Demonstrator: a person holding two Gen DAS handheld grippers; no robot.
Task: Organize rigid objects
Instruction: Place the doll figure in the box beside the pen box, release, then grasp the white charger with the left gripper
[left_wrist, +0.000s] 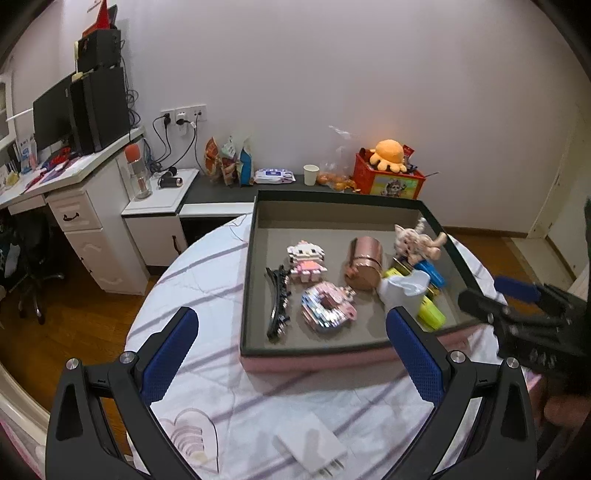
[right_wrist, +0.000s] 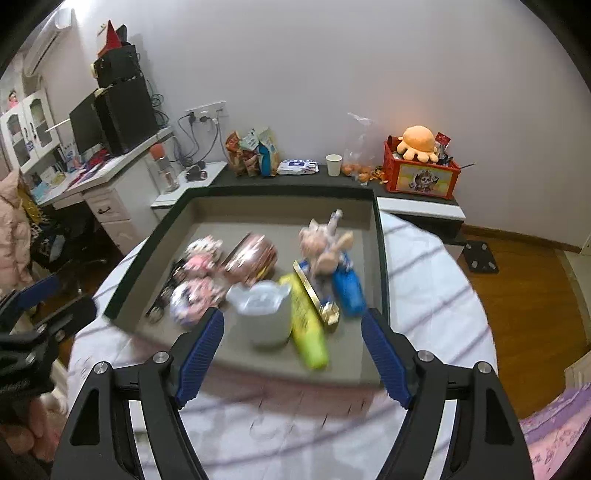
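A shallow dark-rimmed tray (left_wrist: 332, 194) sits on the round striped table. It holds a block cat figure (left_wrist: 304, 260), a rose-gold cylinder (left_wrist: 364, 264), a black hair clip (left_wrist: 279, 302), a pink block ring (left_wrist: 327, 308), a white cup (right_wrist: 264, 314), a yellow-green tube (right_wrist: 308, 328), a blue item (right_wrist: 347, 291) and a small plush (left_wrist: 413, 242). My left gripper (left_wrist: 291, 317) hangs open over the tray's near left side, holding nothing. My right gripper (right_wrist: 293, 321) is open at the tray's near edge, its pads clear of the white cup.
A white plug adapter (left_wrist: 310, 446) lies on the tablecloth close to me. Behind the table a low dark shelf (left_wrist: 221, 192) carries snack bags, a paper cup (left_wrist: 311, 173) and a red crate (left_wrist: 388, 181). A white desk (left_wrist: 74, 173) stands left, wooden floor to the right.
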